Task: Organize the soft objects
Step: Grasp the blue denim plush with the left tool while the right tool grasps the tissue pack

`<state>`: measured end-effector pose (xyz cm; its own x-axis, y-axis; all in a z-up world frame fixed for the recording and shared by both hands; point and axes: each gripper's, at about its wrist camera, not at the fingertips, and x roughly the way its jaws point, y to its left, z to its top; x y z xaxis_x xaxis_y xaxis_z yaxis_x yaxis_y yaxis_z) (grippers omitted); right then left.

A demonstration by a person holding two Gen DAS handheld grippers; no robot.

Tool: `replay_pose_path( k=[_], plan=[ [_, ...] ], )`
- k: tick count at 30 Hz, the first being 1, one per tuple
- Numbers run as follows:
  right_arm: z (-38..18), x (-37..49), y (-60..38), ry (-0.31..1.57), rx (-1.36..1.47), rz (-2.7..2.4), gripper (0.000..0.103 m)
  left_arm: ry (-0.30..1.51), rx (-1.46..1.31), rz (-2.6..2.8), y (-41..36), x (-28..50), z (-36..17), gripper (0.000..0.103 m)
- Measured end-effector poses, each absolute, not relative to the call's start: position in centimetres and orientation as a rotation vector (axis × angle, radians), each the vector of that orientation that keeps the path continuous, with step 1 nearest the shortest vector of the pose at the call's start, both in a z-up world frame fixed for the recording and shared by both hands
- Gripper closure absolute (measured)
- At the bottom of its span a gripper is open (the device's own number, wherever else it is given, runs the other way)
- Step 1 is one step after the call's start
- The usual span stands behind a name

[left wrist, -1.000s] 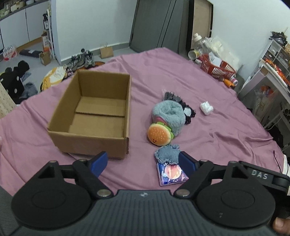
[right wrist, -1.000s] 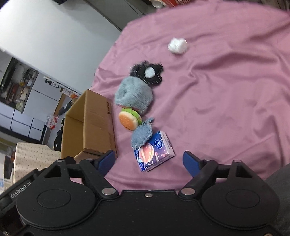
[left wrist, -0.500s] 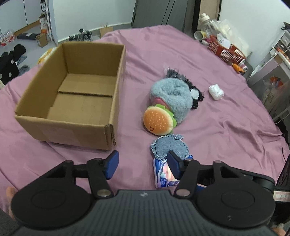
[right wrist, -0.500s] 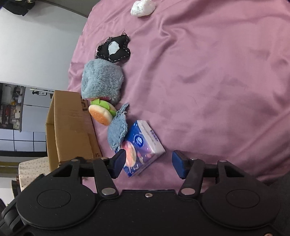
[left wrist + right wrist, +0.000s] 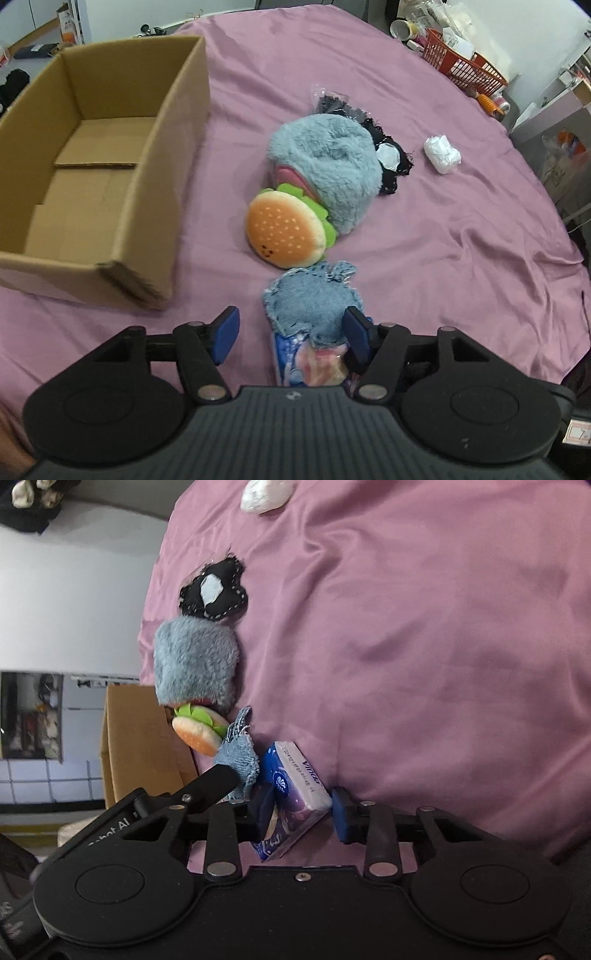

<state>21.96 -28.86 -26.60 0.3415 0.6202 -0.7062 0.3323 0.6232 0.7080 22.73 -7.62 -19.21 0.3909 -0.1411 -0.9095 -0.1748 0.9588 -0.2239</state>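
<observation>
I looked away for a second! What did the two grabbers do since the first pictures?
Both came down closer to the pile and narrowed. The right hand-held gripper now straddles the tissue pack, not yet clamped. The left hand-held gripper sits around the denim patch, still open. The cardboard box, burger plush, furry blue toy and white wad stayed put.

Not much to read here. The tissue pack has "Vinda" printed along its pale side, with a line of tiny digits next to it that starts with something like "2024" but the rest is too small to make out. The black tool at the lower left of the right wrist view has partial white lettering ending in "bot AI". Everything else is too blurry.
</observation>
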Motion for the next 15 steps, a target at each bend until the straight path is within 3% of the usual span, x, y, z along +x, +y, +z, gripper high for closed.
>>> replay_pose_path(
  k=[11, 15],
  plan=[
    [-26.3, 21.9, -30.0, 1.174, 0.937, 0.214, 0.078, 1.152, -0.341, 0.035, -9.1, 23.9, -20.5, 0.04],
    [-26.0, 21.8, -30.1, 1.142, 0.918, 0.218, 0.079, 1.147, -0.353, 0.024, -9.9, 24.1, -20.4, 0.065]
  ],
)
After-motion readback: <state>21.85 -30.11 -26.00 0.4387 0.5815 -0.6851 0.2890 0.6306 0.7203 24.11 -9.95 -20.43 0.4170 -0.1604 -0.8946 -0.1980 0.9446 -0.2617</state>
